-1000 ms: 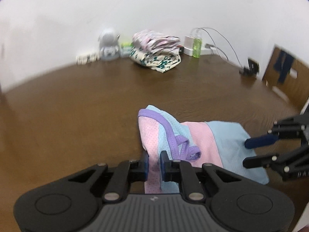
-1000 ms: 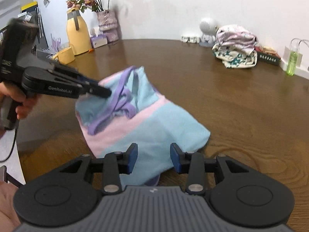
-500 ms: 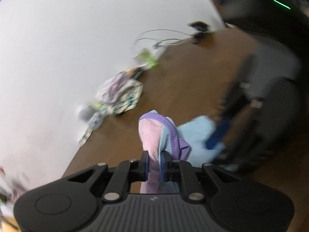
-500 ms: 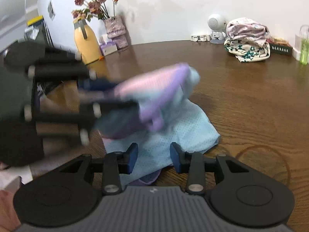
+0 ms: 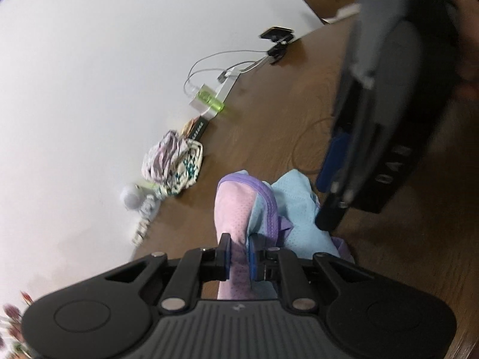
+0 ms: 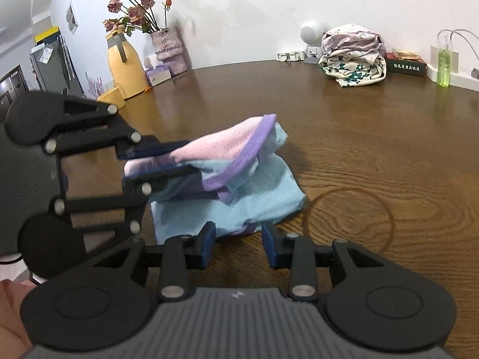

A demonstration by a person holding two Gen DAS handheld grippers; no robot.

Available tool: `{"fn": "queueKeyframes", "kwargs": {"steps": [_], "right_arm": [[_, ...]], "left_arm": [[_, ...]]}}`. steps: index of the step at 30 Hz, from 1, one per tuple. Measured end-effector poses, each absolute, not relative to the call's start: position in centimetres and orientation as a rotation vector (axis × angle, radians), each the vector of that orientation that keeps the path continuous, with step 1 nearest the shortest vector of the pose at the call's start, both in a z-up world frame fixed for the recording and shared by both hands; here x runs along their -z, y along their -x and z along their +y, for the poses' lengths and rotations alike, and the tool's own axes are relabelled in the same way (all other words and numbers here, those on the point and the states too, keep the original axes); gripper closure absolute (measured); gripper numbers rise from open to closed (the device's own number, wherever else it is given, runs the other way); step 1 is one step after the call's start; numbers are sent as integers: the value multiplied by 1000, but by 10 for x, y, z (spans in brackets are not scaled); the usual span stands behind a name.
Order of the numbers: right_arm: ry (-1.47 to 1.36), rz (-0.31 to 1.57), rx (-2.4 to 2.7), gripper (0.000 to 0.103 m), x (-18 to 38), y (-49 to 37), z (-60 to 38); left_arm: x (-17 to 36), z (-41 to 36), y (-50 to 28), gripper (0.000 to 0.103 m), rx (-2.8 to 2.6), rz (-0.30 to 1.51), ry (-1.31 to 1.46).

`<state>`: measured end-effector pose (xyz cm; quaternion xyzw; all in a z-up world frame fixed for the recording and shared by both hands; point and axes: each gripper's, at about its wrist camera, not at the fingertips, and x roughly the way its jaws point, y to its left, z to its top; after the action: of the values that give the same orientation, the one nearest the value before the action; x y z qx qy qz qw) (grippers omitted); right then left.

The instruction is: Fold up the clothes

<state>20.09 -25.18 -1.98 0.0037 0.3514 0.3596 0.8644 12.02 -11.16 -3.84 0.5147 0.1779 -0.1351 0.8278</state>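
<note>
A pink and light-blue mesh garment with purple trim [image 6: 239, 179] lies partly folded on the brown wooden table [image 6: 374, 137]. My left gripper [image 5: 239, 252] is shut on its pink end and holds that flap, tilted, over the blue part [image 5: 299, 206]. In the right wrist view the left gripper [image 6: 161, 161] comes in from the left with the flap [image 6: 221, 146] clamped in it. My right gripper [image 6: 238, 243] is open and empty just short of the garment's near edge. It also shows in the left wrist view [image 5: 329, 191], close on the right.
A stack of folded clothes [image 6: 353, 53] sits at the table's far edge, beside a small white speaker [image 6: 310, 39], a dark box [image 6: 405, 65] and a green bottle [image 6: 443, 65]. A yellow jug [image 6: 125, 65] and a flower vase [image 6: 167, 48] stand at the far left.
My left gripper has lifted and rolled, carrying the pink flap over the blue part toward the right gripper. The right gripper has stayed open near the garment's edge.
</note>
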Motion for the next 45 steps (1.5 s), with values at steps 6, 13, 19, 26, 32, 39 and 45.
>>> {"fn": "queueKeyframes", "kwargs": {"steps": [6,13,19,26,32,39,45], "right_arm": [[-7,743,-751,69,21,-202,-248],[2,748,-742,69,20,-198,-245],[-28,754,-716,68,15,-198,-260],[-105,730,-661,66,0,-198,-286],[-13,762,-739,66,1,-185,-253],[75,786,-755,66,11,-174,-227],[91,783,-772,69,11,-171,-224]], "left_arm": [[51,-124,-103,92,351,373,-1138],[62,-129,-97,90,367,384,-1150],[57,-126,-92,68,411,388,-1095],[15,-84,-91,58,427,410,-822],[12,-63,-91,56,449,469,-771],[35,-78,-98,92,469,477,-897],[21,-80,-108,96,500,503,-821]]}}
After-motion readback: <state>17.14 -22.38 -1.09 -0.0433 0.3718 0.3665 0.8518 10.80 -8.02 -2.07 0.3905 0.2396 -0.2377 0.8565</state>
